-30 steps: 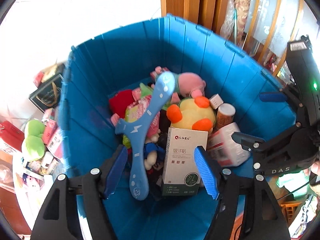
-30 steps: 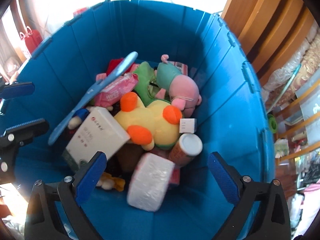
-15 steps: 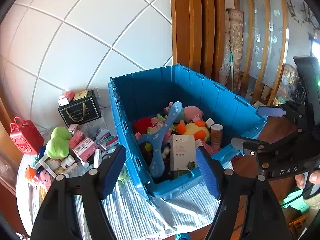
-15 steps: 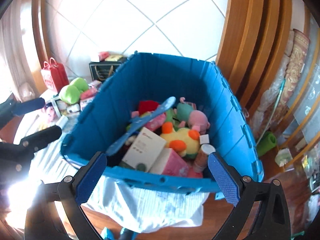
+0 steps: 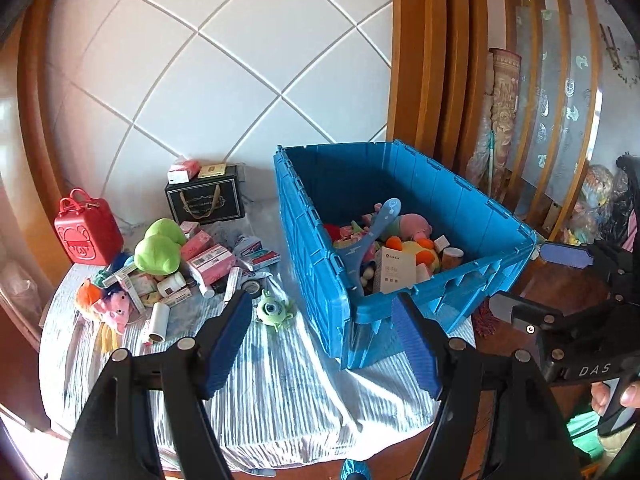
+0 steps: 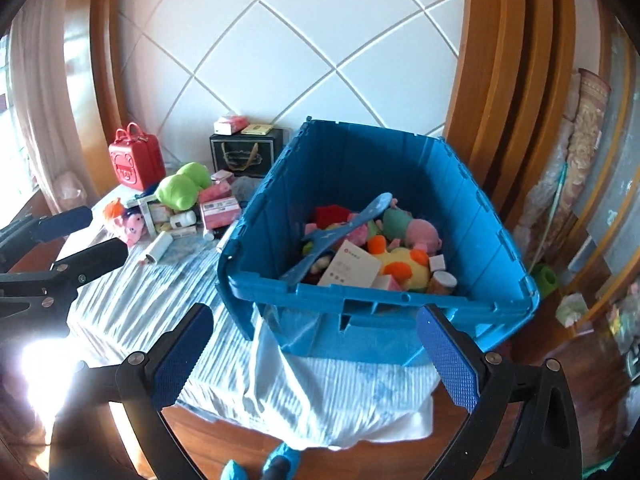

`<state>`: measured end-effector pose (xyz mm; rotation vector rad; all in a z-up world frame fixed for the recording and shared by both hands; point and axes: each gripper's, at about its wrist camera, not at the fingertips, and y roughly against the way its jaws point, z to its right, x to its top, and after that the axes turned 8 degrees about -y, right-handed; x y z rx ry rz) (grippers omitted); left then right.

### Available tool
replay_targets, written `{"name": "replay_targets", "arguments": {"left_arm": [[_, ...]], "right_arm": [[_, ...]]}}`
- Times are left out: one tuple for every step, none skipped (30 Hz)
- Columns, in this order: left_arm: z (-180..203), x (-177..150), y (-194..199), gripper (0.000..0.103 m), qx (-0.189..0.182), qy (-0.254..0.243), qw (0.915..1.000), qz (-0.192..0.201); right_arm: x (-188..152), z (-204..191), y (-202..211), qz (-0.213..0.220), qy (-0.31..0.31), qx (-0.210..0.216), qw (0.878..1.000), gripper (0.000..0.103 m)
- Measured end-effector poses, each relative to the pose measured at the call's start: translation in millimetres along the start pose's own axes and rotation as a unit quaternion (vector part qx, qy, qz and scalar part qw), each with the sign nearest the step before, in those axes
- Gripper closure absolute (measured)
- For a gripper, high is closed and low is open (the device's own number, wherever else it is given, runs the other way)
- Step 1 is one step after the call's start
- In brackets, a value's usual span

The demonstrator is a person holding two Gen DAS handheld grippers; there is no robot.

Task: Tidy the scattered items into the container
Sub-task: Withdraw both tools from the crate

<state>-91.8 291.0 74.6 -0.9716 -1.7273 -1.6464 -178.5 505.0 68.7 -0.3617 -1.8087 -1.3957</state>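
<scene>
A blue crate (image 5: 440, 292) (image 6: 360, 304) stands on a striped cloth and holds a blue boomerang toy (image 5: 372, 236), a white box (image 5: 394, 272), a yellow duck plush (image 6: 400, 262) and a pink pig plush (image 6: 420, 234). Scattered items lie left of it: a green plush (image 5: 158, 250), pink boxes (image 5: 212, 260), a white roll (image 5: 158, 322) and a small one-eyed green monster (image 5: 273, 310). My left gripper (image 5: 321, 298) hangs open and empty in front of the crate's near corner. My right gripper (image 6: 314, 312) is open and empty before the crate's near wall.
A red toy case (image 5: 88, 232) and a black gift bag (image 5: 204, 200) stand at the back of the table against a tiled wall. Wooden frames and bundled goods fill the right side. The cloth (image 5: 280, 380) hangs over the table's front edge. A person's fingers (image 5: 628, 394) hold the right gripper.
Both grippers have pulled back and up out of the crate. The crate now shows whole, with the cluttered table beside it. Neither gripper has taken anything.
</scene>
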Motion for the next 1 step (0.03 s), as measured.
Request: {"name": "replay_targets", "arguments": {"left_arm": [[-2.6, -2.6, 3.1, 0.031, 0.002, 0.002, 1.0000, 0.001]], "right_arm": [[-2.1, -2.3, 1.8, 0.002, -0.003, 0.004, 1.000, 0.000]]}}
